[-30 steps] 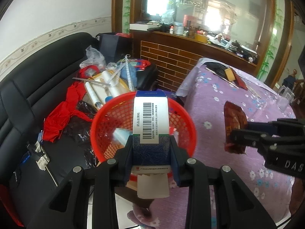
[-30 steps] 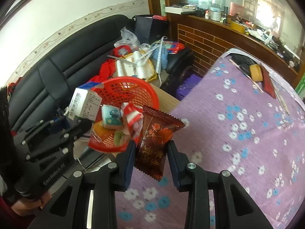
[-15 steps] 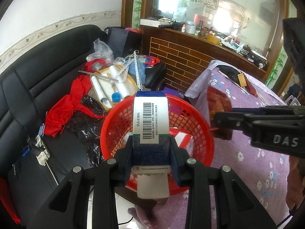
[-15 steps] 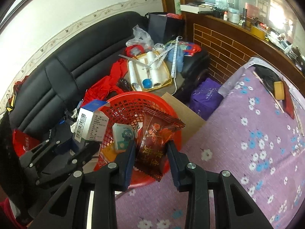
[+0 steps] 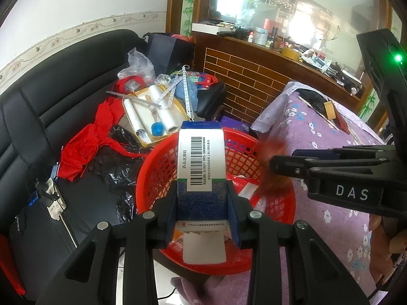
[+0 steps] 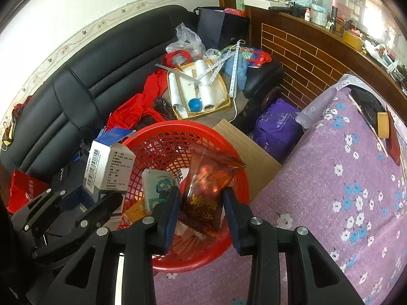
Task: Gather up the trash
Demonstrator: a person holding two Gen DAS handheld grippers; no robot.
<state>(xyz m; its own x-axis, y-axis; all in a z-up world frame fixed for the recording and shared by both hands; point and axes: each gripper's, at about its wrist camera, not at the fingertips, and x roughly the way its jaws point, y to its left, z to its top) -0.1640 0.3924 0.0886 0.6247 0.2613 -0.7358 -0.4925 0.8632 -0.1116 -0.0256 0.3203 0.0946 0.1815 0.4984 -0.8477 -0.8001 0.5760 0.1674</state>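
A red mesh basket (image 5: 152, 175) (image 6: 162, 137) stands beside the table and holds several pieces of trash. My left gripper (image 5: 202, 203) is shut on a white and blue medicine box (image 5: 201, 162) with a barcode, held above the basket; the box also shows in the right wrist view (image 6: 106, 170). My right gripper (image 6: 202, 203) is shut on a dark red snack wrapper (image 6: 208, 185), held over the basket's right side. In the left wrist view the wrapper (image 5: 272, 167) is blurred at the right gripper's tip.
A purple flowered tablecloth (image 6: 343, 203) covers the table on the right. A black sofa (image 6: 76, 96) on the left carries red cloth (image 6: 134, 106), a yellow tray with plastic rolls (image 6: 198, 91) and bags. A cardboard sheet (image 6: 249, 152) and a purple bag (image 6: 277, 127) lie behind the basket.
Both grippers have moved forward and left toward the basket. The wrapper went from above the tablecloth to above the basket. The box now hangs over the basket's middle.
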